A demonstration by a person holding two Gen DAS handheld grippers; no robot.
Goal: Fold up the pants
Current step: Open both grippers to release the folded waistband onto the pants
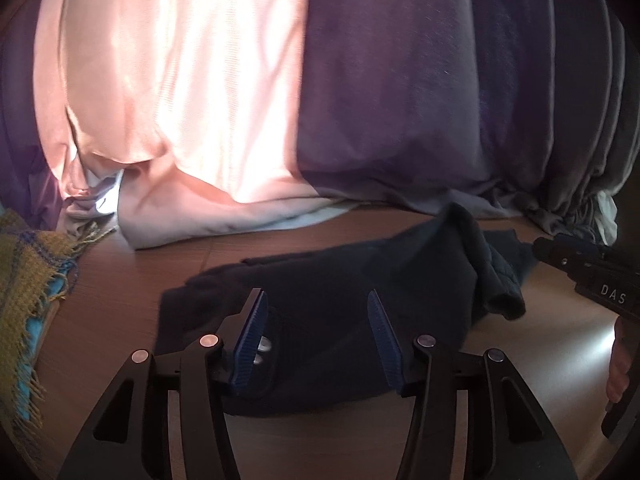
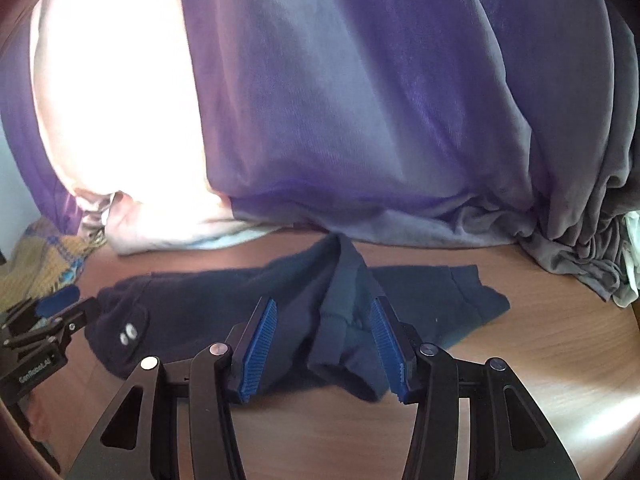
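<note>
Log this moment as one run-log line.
stage: pre-grasp | left gripper: open | right gripper: open | pants: rumpled on wooden floor

Dark navy pants (image 2: 224,300) lie spread lengthwise across a wooden surface (image 2: 520,340), one end bearing two pale round snaps (image 2: 129,336). Near the middle the fabric is bunched into a raised ridge (image 2: 348,280), while a flatter, slightly bluer section with a stitched band (image 2: 460,296) extends beyond it.
</note>
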